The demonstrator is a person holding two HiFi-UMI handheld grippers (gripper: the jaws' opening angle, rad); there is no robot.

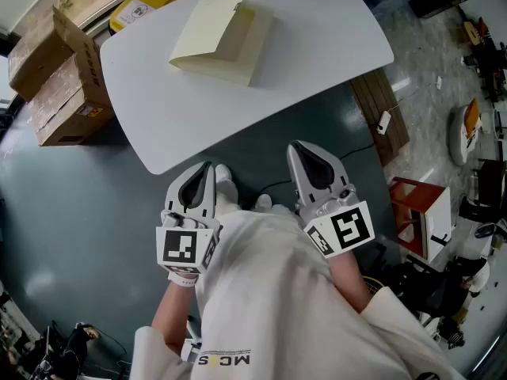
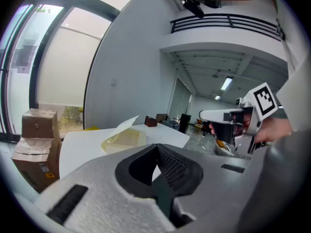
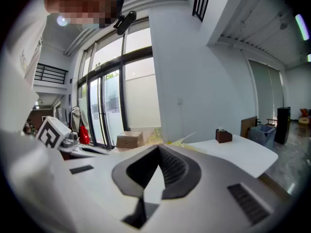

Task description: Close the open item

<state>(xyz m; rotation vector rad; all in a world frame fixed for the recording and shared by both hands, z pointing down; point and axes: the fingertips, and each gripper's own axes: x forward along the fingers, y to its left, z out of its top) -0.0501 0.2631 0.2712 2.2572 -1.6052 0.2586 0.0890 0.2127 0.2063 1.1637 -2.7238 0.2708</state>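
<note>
A: Gripper state?
B: Both clamped shut, nothing in either. The left gripper [image 1: 207, 167] and right gripper [image 1: 295, 146] sit side by side in front of the person's torso. They point at the table [image 1: 317, 62] but stop short of its near edge.

A: Target?
B: The pale yellow folder [image 1: 224, 34] lies open on the far-left part of the tabletop, well apart from both grippers.

A: Room to move?
B: There's bare white top between the folder and the near edge, and more to its right. A strip of dark floor [image 1: 79, 236] separates the near edge from the grippers. The left edge is tight, with cardboard boxes [image 1: 63, 77] just beside it. Wooden boards [image 1: 380, 113] lie at the right end, and a red frame [image 1: 412, 208] stands further right.

A: Differences between views?
B: The head view gives only the layout. The left gripper view shows the cover flap [image 2: 124, 125] standing up off the folder, plus the right gripper side-on. The right gripper view catches only a sliver of the folder. It does show a small brown box [image 3: 224, 136] at the table's far end and tall windows [image 3: 104, 106] behind.
</note>
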